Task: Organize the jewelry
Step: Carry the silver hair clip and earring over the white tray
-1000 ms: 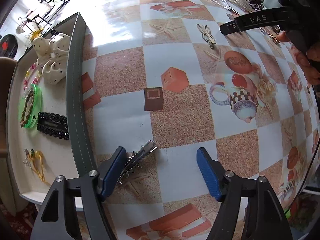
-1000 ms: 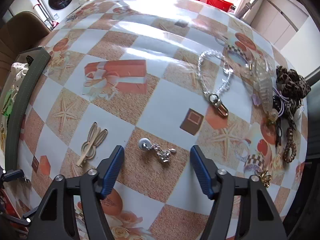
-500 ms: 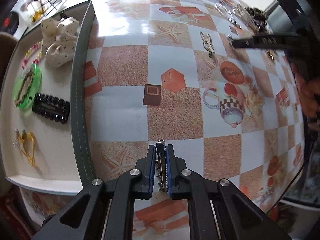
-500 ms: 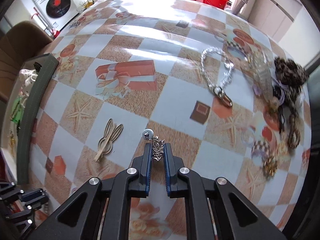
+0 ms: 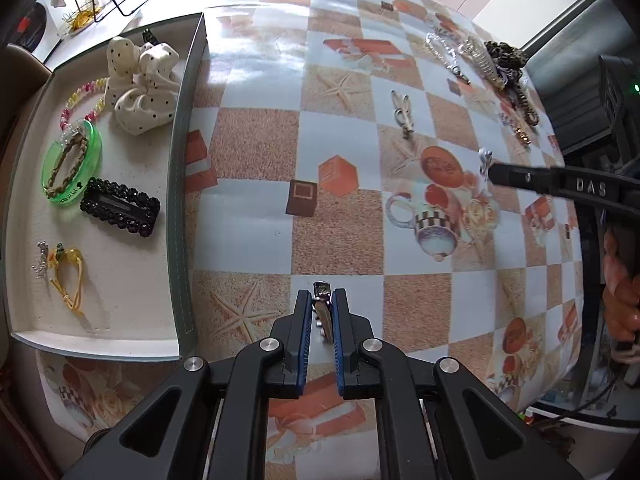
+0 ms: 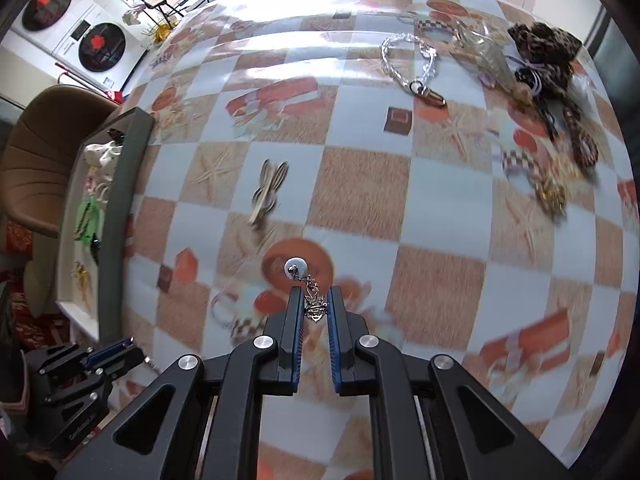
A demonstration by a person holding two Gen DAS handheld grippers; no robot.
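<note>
Left gripper is pinching a silver hair clip between nearly closed jaws, the clip's long axis running along the fingers and its tip poking out beyond them. Right gripper is likewise clamping a small silver chain charm; a pale round bead on its end is hanging out just past the jaw tips. Both sets of jaws have just been closing, each with its piece between them. Both pieces are off the counter.

The tray, already holding a green bangle, a black clip and a dotted scrunchie, is lying to the left of both grippers. In the left wrist view its grey wall is standing just beside the left gripper; in the right wrist view the same tray is sitting well apart, across several squares of cloth. The left hand therefore appears the nearer for the coming drop, which calls for a leftward carry over the wall. More jewelry, including a rabbit-ear clip, is lying on the counter beyond.
</note>
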